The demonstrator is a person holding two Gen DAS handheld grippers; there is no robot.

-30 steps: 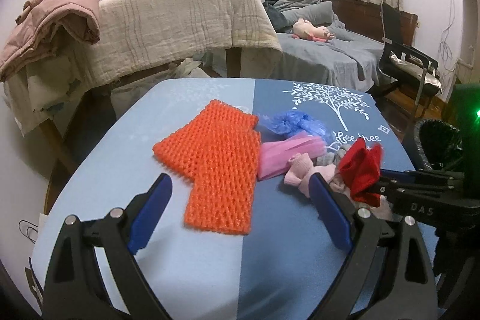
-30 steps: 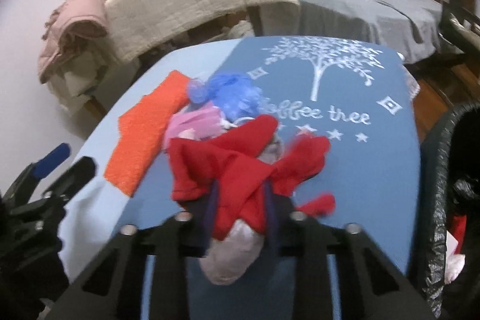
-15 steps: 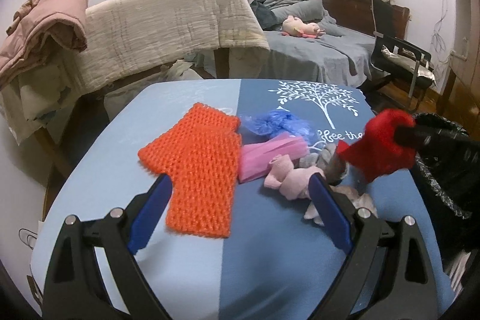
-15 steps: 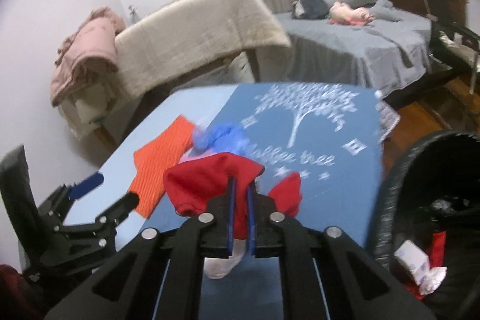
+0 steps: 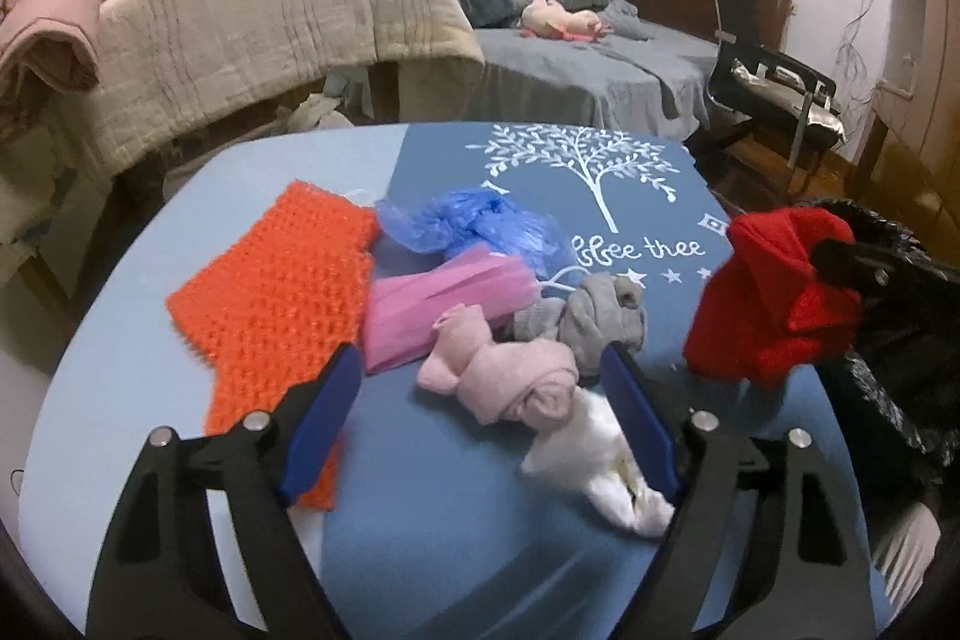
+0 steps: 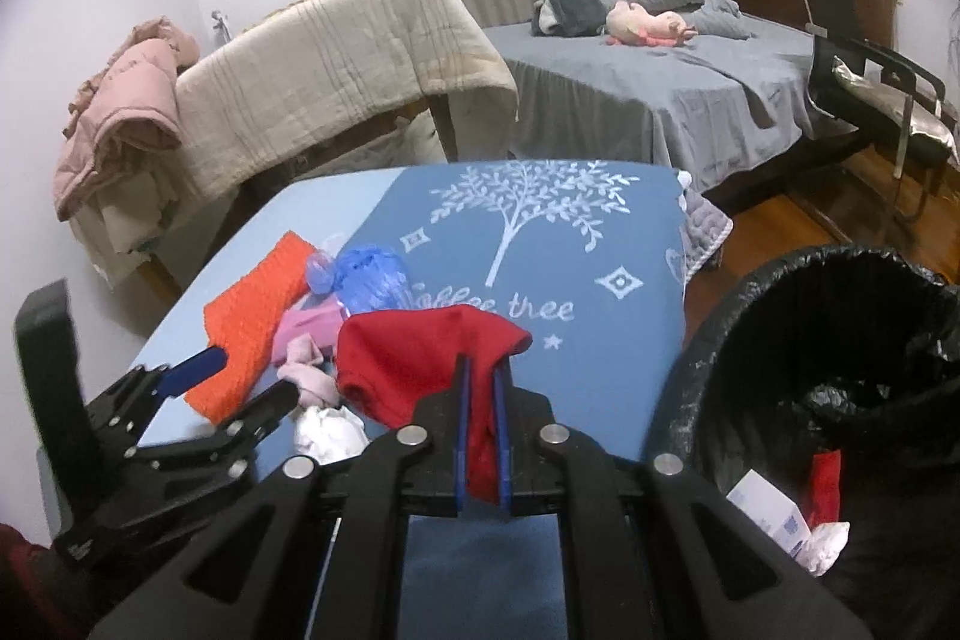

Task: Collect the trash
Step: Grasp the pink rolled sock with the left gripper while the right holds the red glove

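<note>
My right gripper (image 6: 480,388) is shut on a red cloth (image 6: 414,364) and holds it above the table's right edge, beside a black-lined trash bin (image 6: 780,316). The red cloth (image 5: 774,298) also shows at right in the left wrist view. My left gripper (image 5: 480,418) is open and empty, low over the table, its fingers either side of a pink sock (image 5: 504,376) and a white crumpled tissue (image 5: 600,466). On the blue table (image 5: 420,532) lie an orange knitted mesh (image 5: 282,292), a pink folded piece (image 5: 444,304), a blue plastic bag (image 5: 474,226) and a grey sock (image 5: 594,316).
The bin holds a white box (image 6: 768,514), a red scrap and paper. A bed (image 5: 588,64) and a black chair (image 5: 774,82) stand behind the table. A beige blanket (image 5: 270,34) hangs over furniture at left. Wooden floor lies to the right.
My right gripper has lifted the red cloth off the pile and carried it right, toward the bin. My left gripper has moved forward over the pink sock and tissue.
</note>
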